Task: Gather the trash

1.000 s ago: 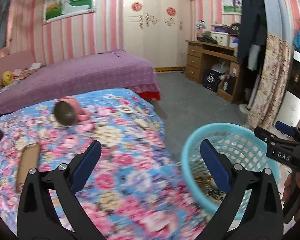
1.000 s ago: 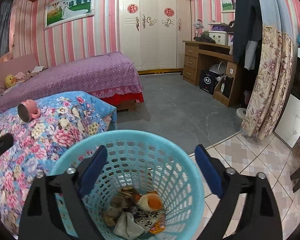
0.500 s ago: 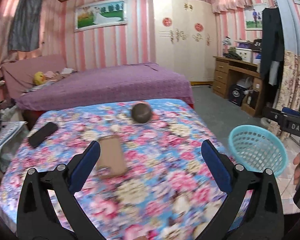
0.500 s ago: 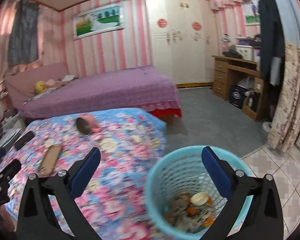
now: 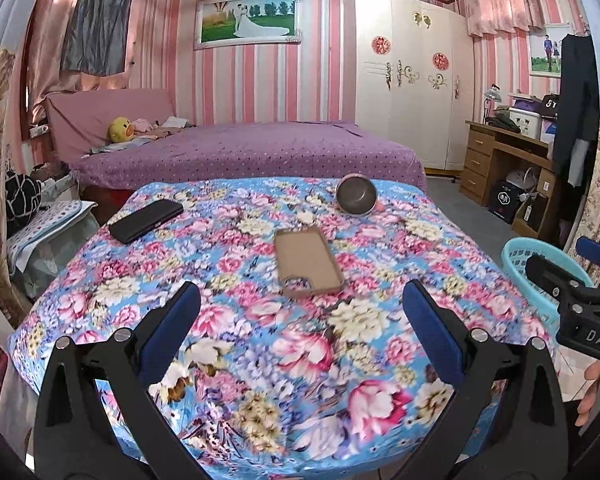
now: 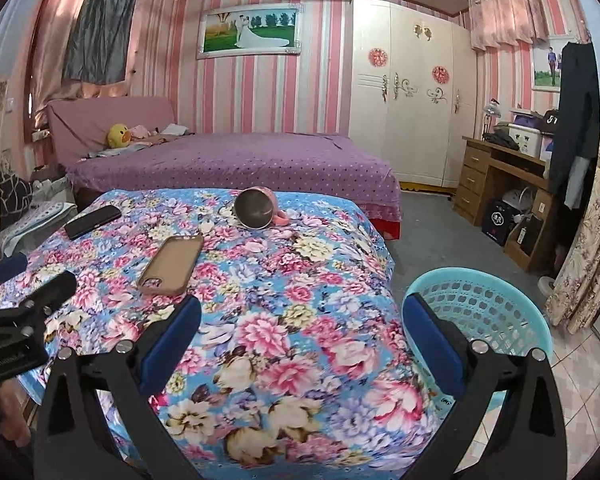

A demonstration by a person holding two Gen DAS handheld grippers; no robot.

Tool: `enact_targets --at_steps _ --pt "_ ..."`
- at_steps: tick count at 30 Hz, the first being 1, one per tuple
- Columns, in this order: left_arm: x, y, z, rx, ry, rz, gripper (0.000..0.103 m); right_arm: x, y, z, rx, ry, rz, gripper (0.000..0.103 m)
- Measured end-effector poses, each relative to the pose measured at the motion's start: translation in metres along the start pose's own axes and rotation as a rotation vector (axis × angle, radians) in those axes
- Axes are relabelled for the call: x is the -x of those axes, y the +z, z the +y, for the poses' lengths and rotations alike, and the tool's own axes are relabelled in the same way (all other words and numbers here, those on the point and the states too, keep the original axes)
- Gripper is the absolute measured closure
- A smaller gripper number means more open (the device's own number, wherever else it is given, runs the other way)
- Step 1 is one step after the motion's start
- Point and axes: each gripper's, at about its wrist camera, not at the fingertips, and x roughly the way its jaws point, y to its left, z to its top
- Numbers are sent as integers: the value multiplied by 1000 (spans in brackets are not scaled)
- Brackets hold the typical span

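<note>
A: Where's the basket [image 6: 480, 312] now?
B: On the floor beside the flowered bed [image 6: 260, 300], right of both tools; a second ago they hung over it.
A: Tools?
B: Left tool [image 5: 300, 320] and right tool [image 6: 300, 328] both released, empty, facing the phone case [image 5: 306, 260] and cup [image 5: 356, 200], so likely hunting more trash.

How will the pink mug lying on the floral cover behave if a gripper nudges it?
The pink mug lies on its side, so it would probably roll, though its handle, resting on the floral cover, should stop it short. Its interior looks like metal, so likely rigid and not fragile. The soft cover may damp sliding.
</note>
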Motion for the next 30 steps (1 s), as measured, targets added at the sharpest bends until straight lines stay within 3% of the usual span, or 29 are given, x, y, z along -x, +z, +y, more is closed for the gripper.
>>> enact_targets --at_steps 8,30 --pt "-1 -4 5 -4 0 -22 5 2 -1 9 8 -8 -38 4" --pt "-2 -2 9 7 8 -45 5 -8 -5 10 16 -20 -41 4"
